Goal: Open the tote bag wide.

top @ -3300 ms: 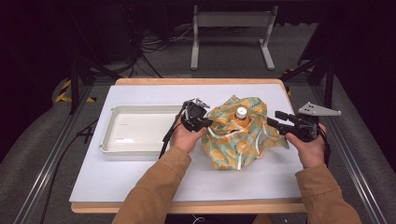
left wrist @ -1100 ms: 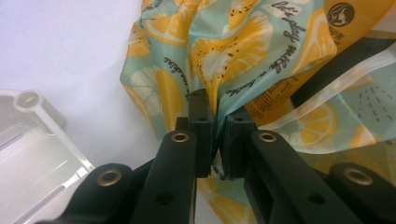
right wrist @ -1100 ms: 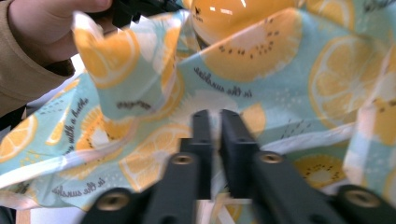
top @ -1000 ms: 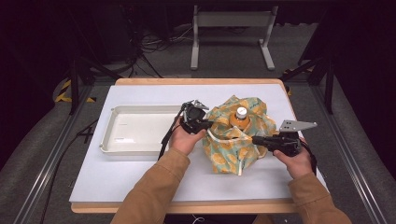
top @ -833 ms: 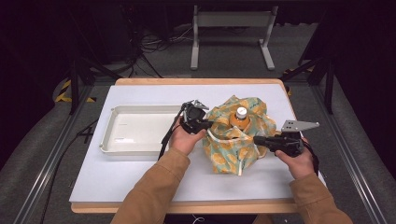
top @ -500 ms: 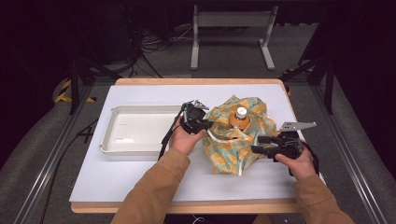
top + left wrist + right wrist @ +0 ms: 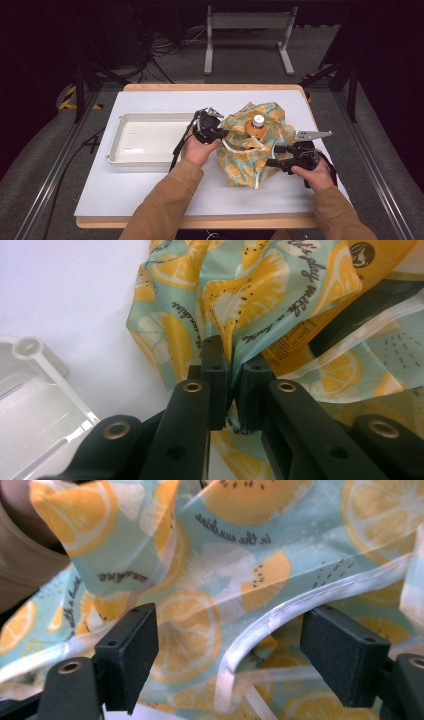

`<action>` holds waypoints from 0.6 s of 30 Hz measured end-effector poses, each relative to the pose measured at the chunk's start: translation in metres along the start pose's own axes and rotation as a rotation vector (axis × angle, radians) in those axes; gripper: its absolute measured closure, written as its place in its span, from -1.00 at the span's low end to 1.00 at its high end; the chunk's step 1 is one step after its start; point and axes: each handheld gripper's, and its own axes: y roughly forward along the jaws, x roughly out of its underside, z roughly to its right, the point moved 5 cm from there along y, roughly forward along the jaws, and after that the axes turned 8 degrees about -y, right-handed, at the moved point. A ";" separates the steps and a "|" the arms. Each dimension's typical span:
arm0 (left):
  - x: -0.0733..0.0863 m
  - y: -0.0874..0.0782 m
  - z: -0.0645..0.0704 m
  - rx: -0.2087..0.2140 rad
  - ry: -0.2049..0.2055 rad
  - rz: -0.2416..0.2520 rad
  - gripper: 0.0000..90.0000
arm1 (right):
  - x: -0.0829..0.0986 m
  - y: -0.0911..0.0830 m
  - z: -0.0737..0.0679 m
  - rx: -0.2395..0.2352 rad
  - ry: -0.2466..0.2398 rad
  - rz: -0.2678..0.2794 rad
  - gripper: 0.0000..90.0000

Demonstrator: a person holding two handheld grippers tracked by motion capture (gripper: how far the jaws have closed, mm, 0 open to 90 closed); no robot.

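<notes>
- High view: a white table (image 7: 150, 200) with wood edging stands on grey floor in a dark room; the lemon-print bag (image 7: 250, 160) lies right of centre, a bottle (image 7: 257, 125) (white cap) inside, a white tray (image 7: 150, 142) at left.
- Left gripper view: the left gripper (image 7: 231, 385) is clamped on a bag fold.
- Right gripper view: the right gripper (image 7: 225, 650) gapes wide at the bag's white hem, gripping nothing.

A white plastic tray (image 7: 150, 142) lies left of the lemon-print cloth bag (image 7: 250, 155); an orange bottle (image 7: 256, 127) stands inside the bag.
</notes>
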 end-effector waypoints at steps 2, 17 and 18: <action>0.000 0.000 0.000 -0.001 0.000 -0.001 0.88 | -0.002 0.002 0.000 -0.007 0.003 0.012 -0.47; 0.001 -0.001 0.002 0.001 0.005 0.000 0.88 | -0.009 -0.001 -0.006 0.030 -0.087 -0.002 0.82; 0.001 -0.001 0.001 0.001 0.008 0.000 0.88 | -0.009 -0.006 -0.006 0.046 -0.095 0.006 0.88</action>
